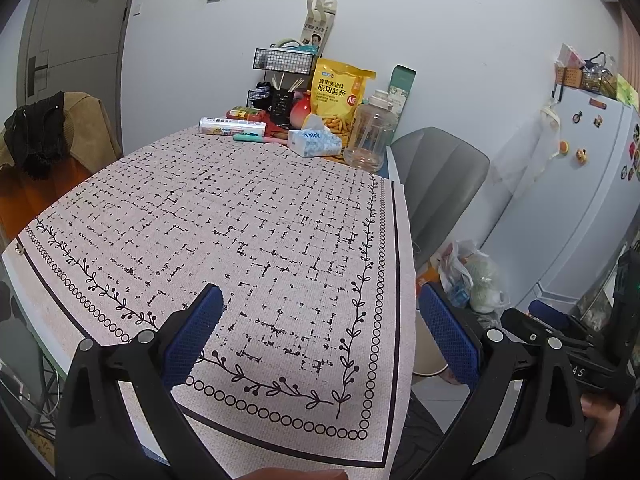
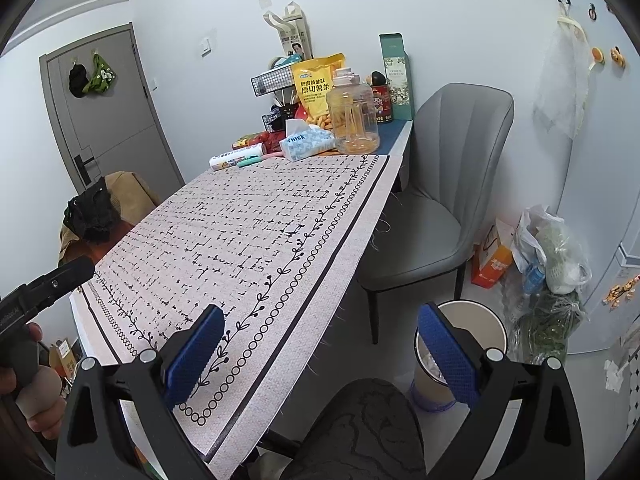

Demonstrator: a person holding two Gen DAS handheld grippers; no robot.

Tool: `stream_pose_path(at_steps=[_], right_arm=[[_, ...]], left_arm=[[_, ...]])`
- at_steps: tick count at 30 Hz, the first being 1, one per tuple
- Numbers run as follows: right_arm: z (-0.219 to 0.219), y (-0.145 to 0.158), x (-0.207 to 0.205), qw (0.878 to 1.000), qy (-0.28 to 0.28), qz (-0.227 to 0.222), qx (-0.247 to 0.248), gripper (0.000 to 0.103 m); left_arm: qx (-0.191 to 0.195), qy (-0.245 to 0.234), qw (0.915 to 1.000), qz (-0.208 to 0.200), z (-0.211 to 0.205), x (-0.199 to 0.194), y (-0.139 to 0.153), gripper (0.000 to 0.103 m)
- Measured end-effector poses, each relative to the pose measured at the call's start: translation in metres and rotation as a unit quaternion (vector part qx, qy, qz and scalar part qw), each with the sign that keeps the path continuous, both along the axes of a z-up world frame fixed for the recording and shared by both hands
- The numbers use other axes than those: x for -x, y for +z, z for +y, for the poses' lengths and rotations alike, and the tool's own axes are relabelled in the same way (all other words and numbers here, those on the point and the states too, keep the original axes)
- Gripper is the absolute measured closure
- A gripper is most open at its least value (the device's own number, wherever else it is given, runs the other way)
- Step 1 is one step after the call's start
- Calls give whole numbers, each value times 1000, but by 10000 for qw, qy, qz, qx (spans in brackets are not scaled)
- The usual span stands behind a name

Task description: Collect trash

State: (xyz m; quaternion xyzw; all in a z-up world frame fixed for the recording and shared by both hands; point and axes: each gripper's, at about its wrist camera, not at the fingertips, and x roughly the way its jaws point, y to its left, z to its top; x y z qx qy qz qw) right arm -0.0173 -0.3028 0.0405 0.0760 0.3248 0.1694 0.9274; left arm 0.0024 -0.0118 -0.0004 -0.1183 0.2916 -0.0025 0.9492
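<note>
**Both grippers empty over the table edge**

I read left to right: the left gripper [image 1: 320, 332] hangs over the patterned tablecloth [image 1: 248, 216], fingers wide apart — nothing between them. The right gripper [image 2: 320, 344] is likewise spread and empty, near the cloth's right border. The trash bin [image 2: 476, 320] stands on the floor just right of the table, beside the grey chair [image 2: 432, 216].

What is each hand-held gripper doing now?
Left hand-held gripper: open, holding nothing.
Right hand-held gripper: open, holding nothing.
</note>
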Motion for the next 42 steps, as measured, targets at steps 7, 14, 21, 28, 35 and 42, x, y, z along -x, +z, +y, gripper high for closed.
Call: stream_pose_path(at_steps=[7,14,21,28,35,42], right_arm=[[2,0,2,10000,45,-22,12,8],[2,-1,2,10000,42,-22,11,8],[3,-2,1,10000,39,-4,11,8],[3,-3,1,10000,41,-7,17,8],[4,-4,1,10000,32,5,20,8],[3,-6,0,10000,9,46,27,8]], left_arm=[[-1,-7,10000,-1,-1,1,-1,6],[26,0,10000,-2,-1,1,-1,6],[47,25,10000,-12,-2,1,-3,6],[40,8,10000,-17,-2,2,-4,6],[66,-5,10000,14,-6,1,-5,6],[52,-77,9999,39,-10,0,-6,6]])
